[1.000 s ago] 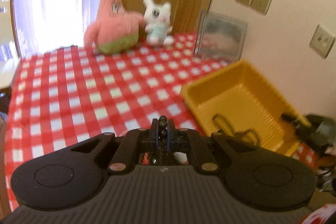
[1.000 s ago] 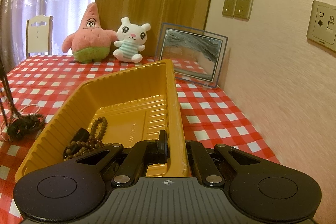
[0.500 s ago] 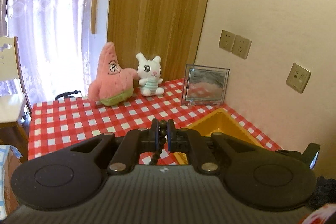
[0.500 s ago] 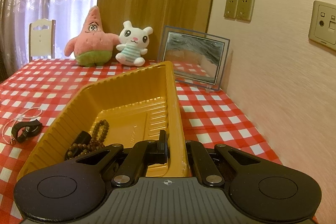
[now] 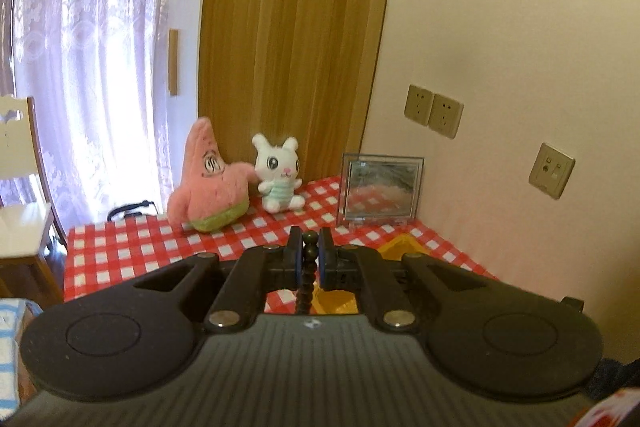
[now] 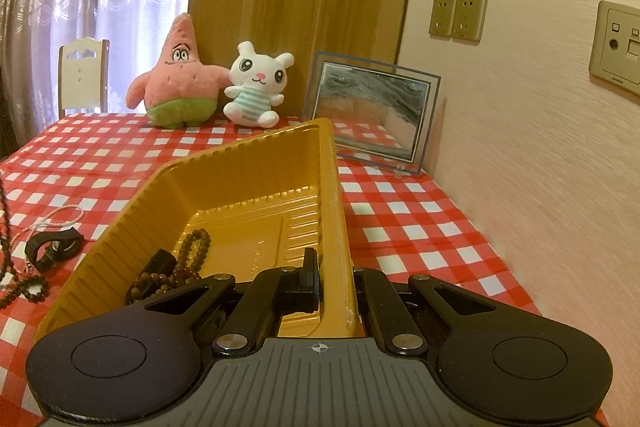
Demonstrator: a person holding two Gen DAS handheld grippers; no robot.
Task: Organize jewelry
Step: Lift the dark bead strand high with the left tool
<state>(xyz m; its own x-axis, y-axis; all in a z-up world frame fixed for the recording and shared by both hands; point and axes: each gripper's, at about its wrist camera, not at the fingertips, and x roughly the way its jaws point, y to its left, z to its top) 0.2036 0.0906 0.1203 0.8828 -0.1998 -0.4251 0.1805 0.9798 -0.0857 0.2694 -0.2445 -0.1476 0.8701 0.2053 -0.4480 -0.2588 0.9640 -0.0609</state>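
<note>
A: Left claw is clenched on the dark bead necklace, hanging below it.

B: Right claw pinches the yellow tray wall. Lower the dangling strand first, coil it inside, then release.

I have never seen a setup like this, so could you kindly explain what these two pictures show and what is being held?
No robot arm here: a person holds a two-finger gripper in each hand, with a fisheye camera on each looking forward along the fingers. In the left wrist view, the left gripper is shut on a dark bead strand that hangs down from its pads. In the right wrist view, the right gripper clamps the wall of a yellow tray holding a brown bead bracelet. On the checked tablecloth lie a black clip and a thin pink chain; two plush toys and a picture frame stand behind.
</note>
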